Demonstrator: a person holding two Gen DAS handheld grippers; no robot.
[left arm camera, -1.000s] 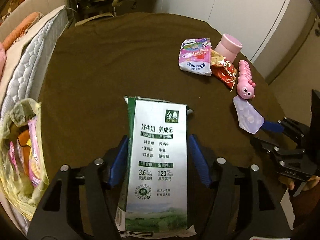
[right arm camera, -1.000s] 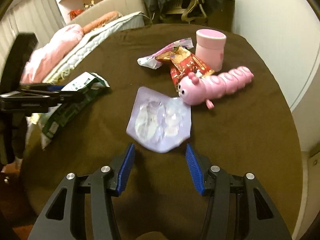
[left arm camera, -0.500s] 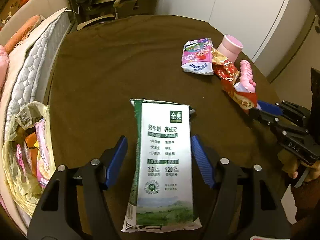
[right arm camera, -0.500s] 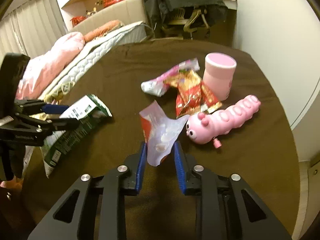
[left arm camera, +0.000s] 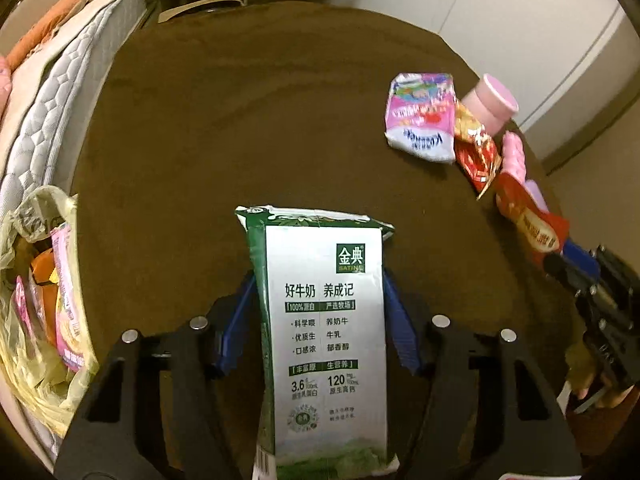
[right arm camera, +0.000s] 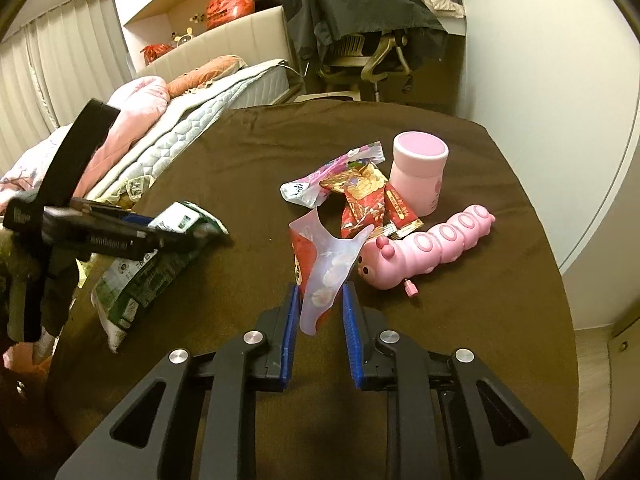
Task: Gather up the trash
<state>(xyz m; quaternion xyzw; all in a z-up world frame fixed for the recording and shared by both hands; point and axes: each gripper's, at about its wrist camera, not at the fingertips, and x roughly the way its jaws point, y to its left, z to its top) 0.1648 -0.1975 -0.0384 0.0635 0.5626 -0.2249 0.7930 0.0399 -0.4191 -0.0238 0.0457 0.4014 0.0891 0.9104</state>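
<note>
Wrapper (right arm camera: 326, 276) newly lifted, right gripper (right arm camera: 320, 312) pinching.

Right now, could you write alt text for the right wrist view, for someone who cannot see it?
The right gripper pinches a pale wrapper above a brown table. Beyond lie a pink caterpillar toy, a pink jar and red snack wrappers.

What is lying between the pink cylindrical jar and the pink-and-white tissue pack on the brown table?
A red-and-gold snack wrapper lies between the jar and the tissue pack, overlapping the pack; the right wrist view shows it.
</note>
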